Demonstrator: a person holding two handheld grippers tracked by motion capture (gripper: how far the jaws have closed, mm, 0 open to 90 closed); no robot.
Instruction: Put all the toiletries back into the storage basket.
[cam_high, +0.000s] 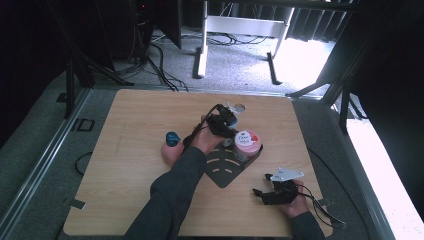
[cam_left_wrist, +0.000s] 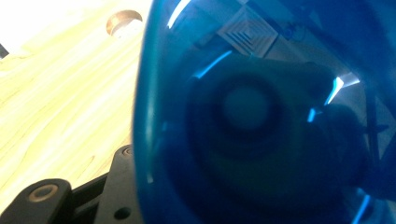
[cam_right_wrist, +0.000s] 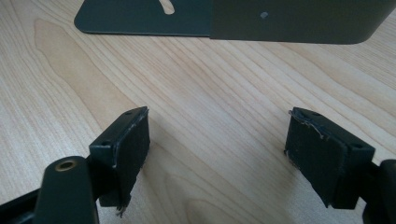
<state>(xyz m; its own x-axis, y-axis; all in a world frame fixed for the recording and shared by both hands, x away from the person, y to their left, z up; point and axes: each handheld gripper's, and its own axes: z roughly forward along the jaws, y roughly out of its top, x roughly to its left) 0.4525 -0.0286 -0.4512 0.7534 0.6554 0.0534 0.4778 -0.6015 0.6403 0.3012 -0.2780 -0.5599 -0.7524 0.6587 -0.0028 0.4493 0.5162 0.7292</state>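
We hold the glossy blue plastic bottle (cam_left_wrist: 261, 116) in the left tongs (cam_high: 226, 120), clamped about half-wide on its body, lifted near the counter's (cam_high: 140, 125) twelve o'clock edge, probably bound for the black metal stand (cam_high: 227, 167). At the stand's two o'clock sits a white-lidded pink jar (cam_high: 246, 143). The right tongs (cam_right_wrist: 217, 154) gape wide and empty at five o'clock (parked, we judge, to leave room).

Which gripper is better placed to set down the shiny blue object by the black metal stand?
Left. The left gripper already has the shiny blue object between its jaws, beside the black metal stand. The right gripper rests open near the table's front edge.
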